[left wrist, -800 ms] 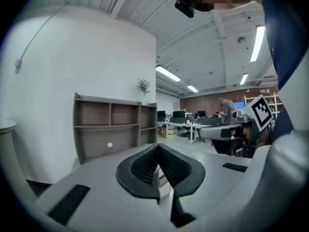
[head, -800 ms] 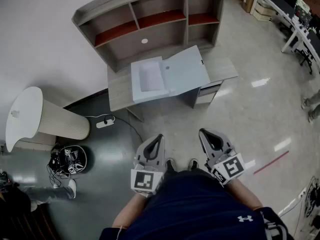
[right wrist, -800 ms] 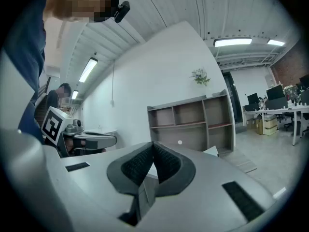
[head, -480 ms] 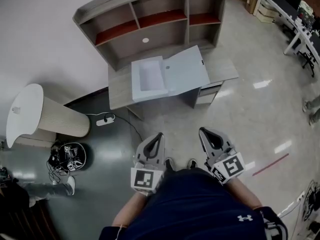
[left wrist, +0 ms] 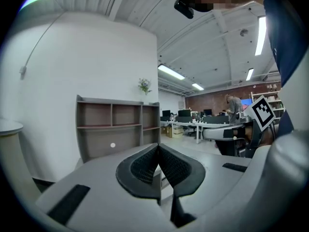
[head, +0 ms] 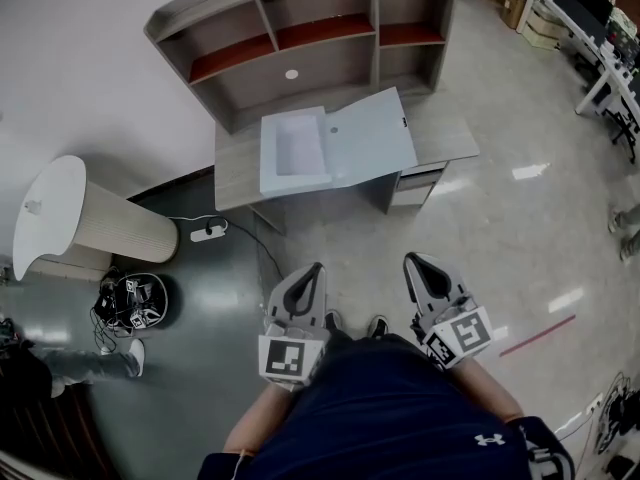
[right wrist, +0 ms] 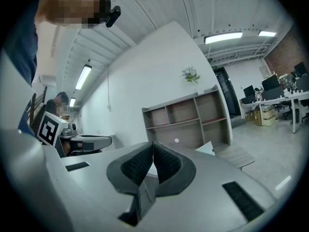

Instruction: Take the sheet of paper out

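left gripper [head: 315,268]: jaws closed tip to tip with nothing between them. It sits low and near, against the person's torso.
left pads [left wrist: 145,166]: ribbed faces meet in a closed V, with the shelf unit [left wrist: 116,129] far ahead.
right gripper [head: 412,259]: jaws also closed and empty. It is level with the left one, to its right and apart from it.
right pads [right wrist: 166,162]: faces meet at the tip.
sheet of paper [head: 297,153]: pale rectangle lying in the left half of the open box file [head: 368,136], not taken out. I can't tell if it's loose.
box file: on the desk [head: 236,173], lid flapped open to the right, under the shelf unit [head: 300,68].
gap: both grippers are well apart from the desk, with floor between them.
round table [head: 40,223]: far left, with a power strip [head: 207,231] on the floor beside it.
diff vs earlier: the desk and box file sit slightly higher in the head view. The grippers keep the same pose, still closed. The sheet and lid are unmoved.
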Available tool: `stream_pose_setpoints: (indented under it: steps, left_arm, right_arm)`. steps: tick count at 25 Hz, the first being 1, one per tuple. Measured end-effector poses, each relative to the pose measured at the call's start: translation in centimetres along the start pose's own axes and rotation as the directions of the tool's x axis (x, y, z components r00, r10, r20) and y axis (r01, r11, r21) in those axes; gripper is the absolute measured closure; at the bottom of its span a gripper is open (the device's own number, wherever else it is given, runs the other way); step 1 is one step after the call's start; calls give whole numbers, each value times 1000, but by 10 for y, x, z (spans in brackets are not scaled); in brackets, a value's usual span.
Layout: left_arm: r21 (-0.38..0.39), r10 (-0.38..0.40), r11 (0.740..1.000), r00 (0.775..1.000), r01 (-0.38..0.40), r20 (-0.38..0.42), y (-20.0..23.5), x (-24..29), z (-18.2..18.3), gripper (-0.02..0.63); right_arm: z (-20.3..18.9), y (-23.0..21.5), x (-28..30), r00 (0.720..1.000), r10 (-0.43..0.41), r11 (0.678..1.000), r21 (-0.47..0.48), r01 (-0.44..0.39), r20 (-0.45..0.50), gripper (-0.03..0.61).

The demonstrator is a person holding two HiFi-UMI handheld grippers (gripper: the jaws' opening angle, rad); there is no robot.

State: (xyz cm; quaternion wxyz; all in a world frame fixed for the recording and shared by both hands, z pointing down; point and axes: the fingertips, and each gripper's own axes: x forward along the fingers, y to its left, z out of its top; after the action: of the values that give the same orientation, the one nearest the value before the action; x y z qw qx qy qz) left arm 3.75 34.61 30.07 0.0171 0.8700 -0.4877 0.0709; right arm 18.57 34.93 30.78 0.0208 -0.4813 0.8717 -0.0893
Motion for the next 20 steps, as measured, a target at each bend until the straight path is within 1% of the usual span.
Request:
stream_pose_setpoints:
  steps: [2,5,7,11,14,17,20]
  left_arm:
    - [2,23,1000,1000,-23,-4,-1,-1,-2,599]
    - [-27,64,998,998,-65,-28,2,-7,-11,600]
    - [-48,75,996,996,-77,-44,1,-8,-18,600]
    - [-67,60,996,997,-64,-54,0,0,-25,600]
    - [-89,55,994,996,-61,-69,9,9,-32,600]
    - [-100,44,994,996,-51,-76,28,25,-36,600]
    - [-101,24,994,998,-30,-63,52,44,-35,600]
  right_arm:
    - [-7,-3,0,1000,15,1000,13,-15,-16,565]
    - [-18,-3,-1,998,44,999,32,-42,-55,565]
    - [-25,-2,-1,995,64,997,40,-61,-78,565]
    - [-38,1,12,988,101,994,47,-96,-118,565]
    - [-45,2,28,982,117,993,50,-111,-147,565]
    - [-47,-2,49,981,110,994,46,-104,-160,565]
    - [-48,-8,77,981,88,996,44,-81,-171,565]
